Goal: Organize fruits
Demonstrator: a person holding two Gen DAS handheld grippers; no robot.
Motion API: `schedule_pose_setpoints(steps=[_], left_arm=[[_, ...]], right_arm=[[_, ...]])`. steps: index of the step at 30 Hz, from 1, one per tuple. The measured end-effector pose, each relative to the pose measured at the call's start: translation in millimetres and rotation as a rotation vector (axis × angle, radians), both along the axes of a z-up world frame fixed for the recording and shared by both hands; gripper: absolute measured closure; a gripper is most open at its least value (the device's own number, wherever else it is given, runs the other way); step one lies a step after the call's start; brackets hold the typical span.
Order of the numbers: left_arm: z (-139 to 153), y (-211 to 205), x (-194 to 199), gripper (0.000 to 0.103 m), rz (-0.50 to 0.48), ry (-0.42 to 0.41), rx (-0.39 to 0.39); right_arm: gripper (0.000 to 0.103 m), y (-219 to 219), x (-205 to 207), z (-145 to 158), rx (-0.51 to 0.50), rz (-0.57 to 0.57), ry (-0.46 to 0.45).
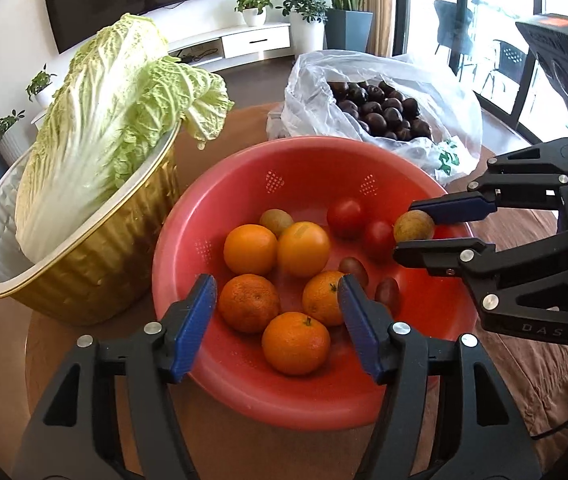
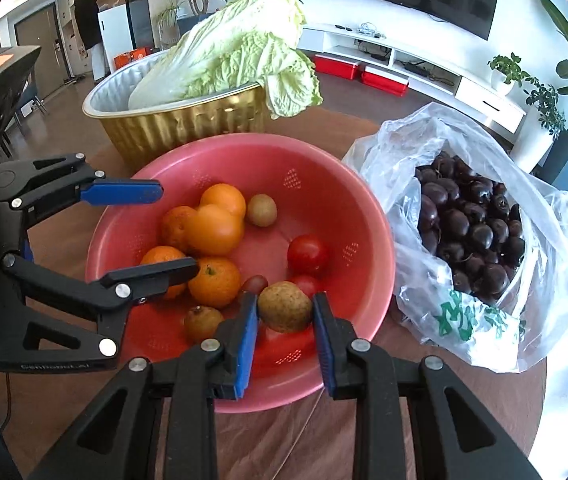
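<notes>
Gold foil tub (image 1: 95, 276) at the table's far side holds a big napa cabbage (image 1: 95, 120), leaves drooping over the rim. Beside it a clear plastic bag (image 2: 532, 320) lies open, full of dark cherries (image 2: 472, 232). The pink colander (image 1: 308, 168) sits nearest, holding five oranges (image 1: 296, 342), tomatoes (image 1: 346, 216) and small brown fruits. The left gripper (image 1: 273, 322) hangs over the oranges, jaws apart and empty. The right gripper (image 2: 286, 334) pinches a brown kiwi (image 2: 286, 306) just above the colander's near side.
</notes>
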State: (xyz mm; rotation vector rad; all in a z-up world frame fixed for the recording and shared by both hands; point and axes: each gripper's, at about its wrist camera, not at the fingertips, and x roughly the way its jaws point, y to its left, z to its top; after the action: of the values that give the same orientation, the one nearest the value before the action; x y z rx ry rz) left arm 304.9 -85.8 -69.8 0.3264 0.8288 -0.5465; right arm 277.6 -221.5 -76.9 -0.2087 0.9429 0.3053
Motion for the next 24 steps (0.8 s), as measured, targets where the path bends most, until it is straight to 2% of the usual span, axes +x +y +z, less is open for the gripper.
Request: schedule_pose_setpoints(steps=[2,3,6,7,9,11,13,15,16,17,18,19,21,24], left_arm=[[5,5,-4,0.042,0.011,-0.012,-0.009],[9,9,-7,0.038,0.02,-0.023,-0.012],[24,26,-20,0.025,0.069,-0.077,-0.039],[30,33,-26,0.024,0.091,-0.101,-0.053],[42,45,-41,0.016,0.137,-0.161,-0.059],[58,54,-63,0.011,0.202,-0.257,-0.052],[77,61,-92,0.01,0.258,-0.377,-0.068],[97,65,-129,0.0,0.335,-0.52,-0.08],[109,67,-154,0.0,0.385,-0.609,-0.105],[117,70,-170,0.0,0.405,-0.644,-0.131],[125,73,-186,0.0,0.426,-0.652,-0.164],[132,74,-196,0.0,0.433,-0.624,-0.183],[142,74,-210,0.0,0.409,-0.563,-0.208],[156,78,-230,0.0,0.427,-0.563,-0.25]], right_arm=[[0.073,0,-4,2,-0.011,0.004,-0.009],[0.072,0,-4,3,-0.017,0.003,-0.014],[0.061,-4,-14,14,-0.021,-0.001,-0.04],[0.059,-6,-19,18,-0.022,-0.007,-0.053],[0.059,-10,-28,28,-0.019,-0.018,-0.078],[0.055,-15,-45,40,-0.005,-0.036,-0.118],[0.047,-18,-60,51,0.019,-0.053,-0.156],[0.041,-21,-82,67,0.057,-0.072,-0.222],[0.034,-22,-96,77,0.084,-0.082,-0.271],[0.029,-23,-110,88,0.115,-0.095,-0.323],[0.019,-23,-122,97,0.139,-0.11,-0.372],[0.009,-24,-134,106,0.16,-0.124,-0.419],[0.0,-24,-161,125,0.203,-0.15,-0.535],[0.0,-20,-197,150,0.22,-0.182,-0.662]])
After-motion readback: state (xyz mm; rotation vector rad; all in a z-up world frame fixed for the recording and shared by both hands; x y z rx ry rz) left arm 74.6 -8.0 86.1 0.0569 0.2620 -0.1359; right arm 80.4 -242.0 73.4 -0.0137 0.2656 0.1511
